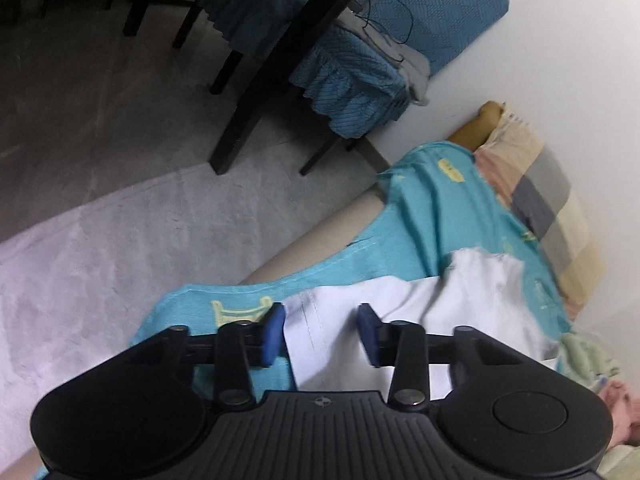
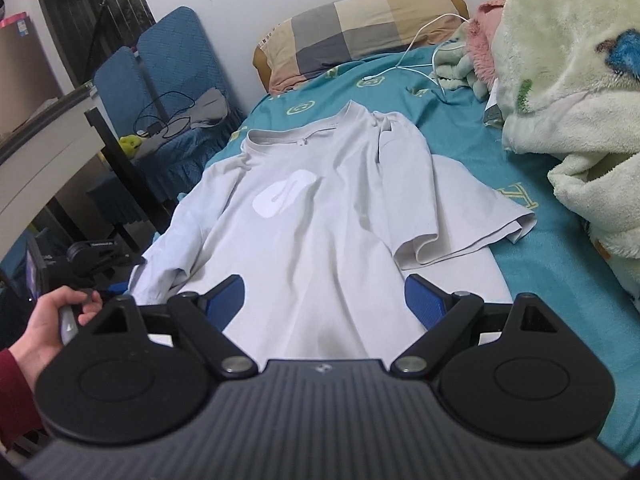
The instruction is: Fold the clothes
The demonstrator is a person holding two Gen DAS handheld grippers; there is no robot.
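White T-shirt (image 2: 320, 216): 1, flat on teal bedsheet (image 2: 520, 152), collar toward pillow (image 2: 360, 20).
Sleeves: 2; right one folded inward.
Left gripper (image 1: 322, 330): jaws apart, straddling shirt edge.
Right gripper (image 2: 324, 300): jaws wide, over hem.

A home bedroom: bed (image 2: 540, 248), pillow (image 2: 360, 24), fleece blanket (image 2: 568, 80).

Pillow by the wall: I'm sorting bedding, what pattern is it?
Pillow: checked in grey, beige and tan blocks; clearest in the right wrist view.
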